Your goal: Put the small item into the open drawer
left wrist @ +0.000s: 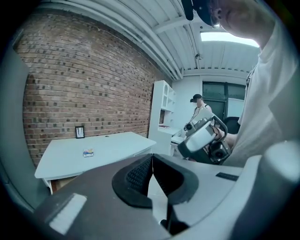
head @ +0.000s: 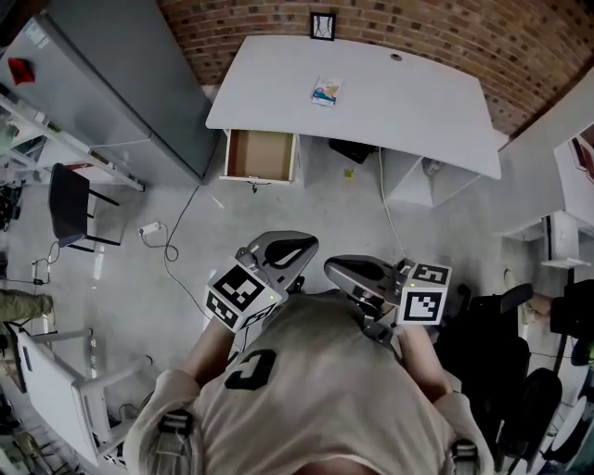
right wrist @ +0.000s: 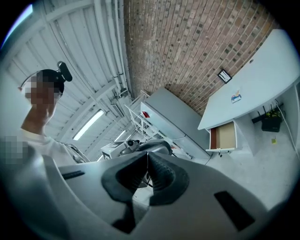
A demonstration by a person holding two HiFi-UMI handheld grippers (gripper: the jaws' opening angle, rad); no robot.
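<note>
**Colours and patterns: table, drawer and surroundings**

- Table [head: 408,102]: plain white top.
- Small packet [head: 326,91]: white, with blue and orange print.
- Drawer [head: 259,155]: brown wood inside, white rim.
- Brick wall [head: 445,28]: red-brown bricks with paler mortar lines.
- Picture frame [head: 322,26]: black.
- Cabinet [head: 121,83]: plain grey.
- Floor [head: 111,288]: pale grey.
- Chair [head: 70,199]: black.
- Left gripper [left wrist: 152,155] and right gripper [right wrist: 147,152]: grey bodies, with black ribbed pads on the jaws.
- Marker cubes [head: 239,295]: white faces with black square markers.
- Person's shirt [head: 325,390]: beige, with a dark emblem.
</note>
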